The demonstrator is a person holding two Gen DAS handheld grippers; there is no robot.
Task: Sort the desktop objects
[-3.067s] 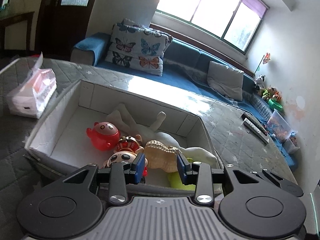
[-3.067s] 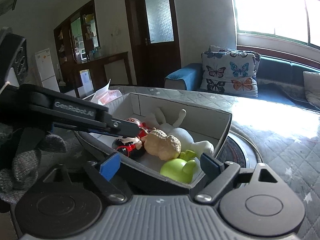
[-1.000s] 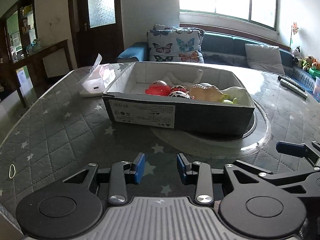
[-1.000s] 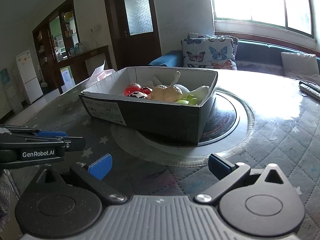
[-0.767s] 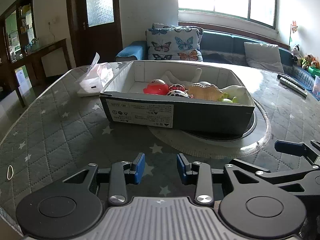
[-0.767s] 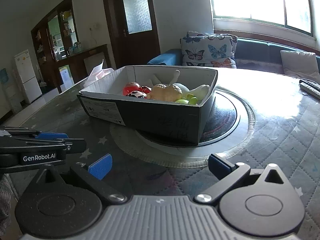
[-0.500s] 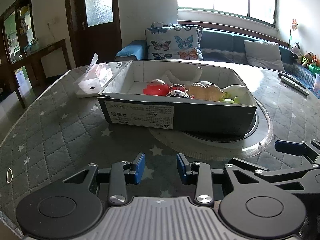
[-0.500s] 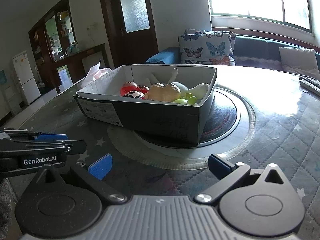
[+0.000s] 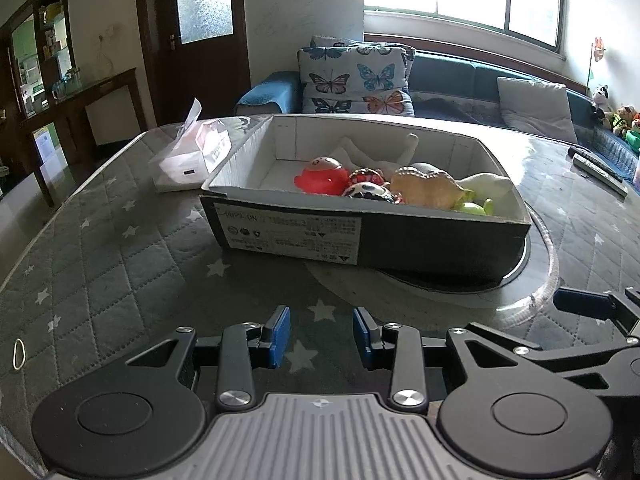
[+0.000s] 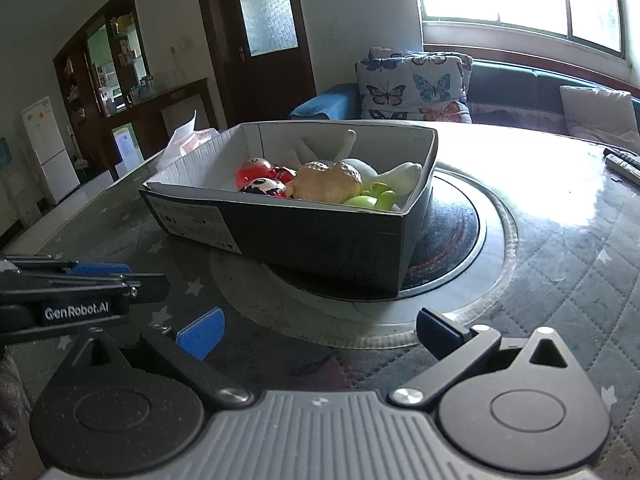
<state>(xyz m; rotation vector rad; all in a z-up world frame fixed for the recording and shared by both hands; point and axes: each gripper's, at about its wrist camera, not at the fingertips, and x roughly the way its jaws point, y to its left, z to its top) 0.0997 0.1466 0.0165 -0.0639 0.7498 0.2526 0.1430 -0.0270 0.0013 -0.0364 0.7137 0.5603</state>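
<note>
The left gripper (image 9: 320, 334) sits at the bottom centre of its own view, above the quilted, star-patterned surface (image 9: 120, 256). Its jaws are parted by a modest gap with nothing between them. The right gripper (image 10: 318, 330) fills the lower edge of its own view, its jaws spread wide and empty over the same surface.

The cardboard box (image 9: 360, 236) stands in the middle of both views, well apart from either gripper, with its dark outer wall and a white label facing the cameras. It rests partly on a round glass turntable (image 10: 460, 292) set into the surface. Inside the box lie the toys: a red round toy (image 9: 322, 174) toward the left, a small panda-faced figure (image 9: 368, 192) just beside it, a tan ridged toy (image 9: 424, 190) in the centre, a green toy (image 9: 476, 208) at the right near the front wall, and a white plush toy (image 9: 404, 152) behind them with its limbs reaching up toward the back wall.

A tissue pack (image 9: 192, 160) lies on the surface touching or just beside the box's left end. A rubber band (image 9: 19, 354) lies near the left edge of the left wrist view. Remote controls (image 9: 596, 168) rest at the far right of the surface. A butterfly-print cushion (image 9: 356, 80) leans on the blue sofa behind.
</note>
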